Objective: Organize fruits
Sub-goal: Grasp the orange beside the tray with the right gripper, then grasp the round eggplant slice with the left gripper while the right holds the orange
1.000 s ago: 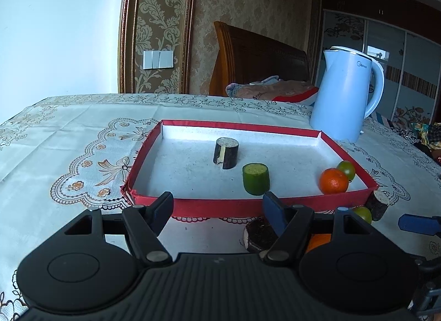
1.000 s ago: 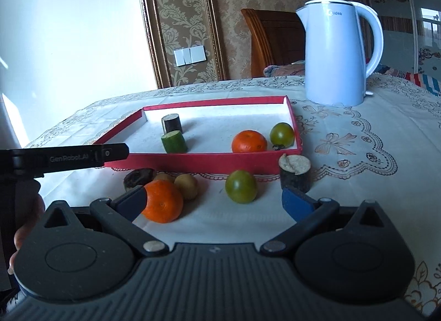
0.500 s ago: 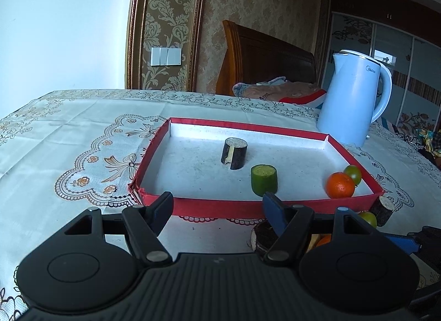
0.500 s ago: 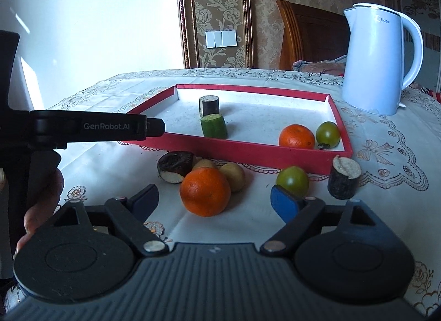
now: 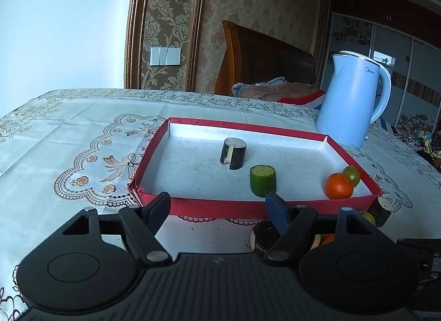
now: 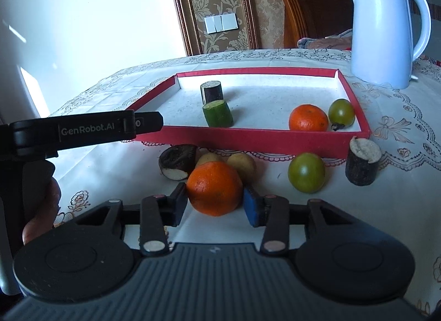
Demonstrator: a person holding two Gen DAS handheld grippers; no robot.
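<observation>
A red tray (image 6: 248,140) holds a dark cut piece (image 6: 211,91), a green cucumber piece (image 6: 218,113), an orange (image 6: 308,118) and a green tomato (image 6: 341,112). In front of it on the cloth lie an orange (image 6: 213,187), two yellowish fruits (image 6: 242,163), a dark piece (image 6: 177,161), a green tomato (image 6: 306,172) and a dark stump (image 6: 361,165). My right gripper (image 6: 214,206) has its pads closed against this front orange. My left gripper (image 5: 219,208) is open and empty, hovering before the tray's (image 5: 220,208) near rim.
A white electric kettle (image 6: 386,28) stands behind the tray's right corner. The left gripper's body (image 6: 82,130) reaches across the left of the right wrist view. A patterned tablecloth (image 5: 69,141) covers the table; a wooden headboard (image 5: 264,59) stands behind.
My right gripper moved forward around the front orange and closed its fingers onto it. The left gripper rose and drew back a little, staying open.
</observation>
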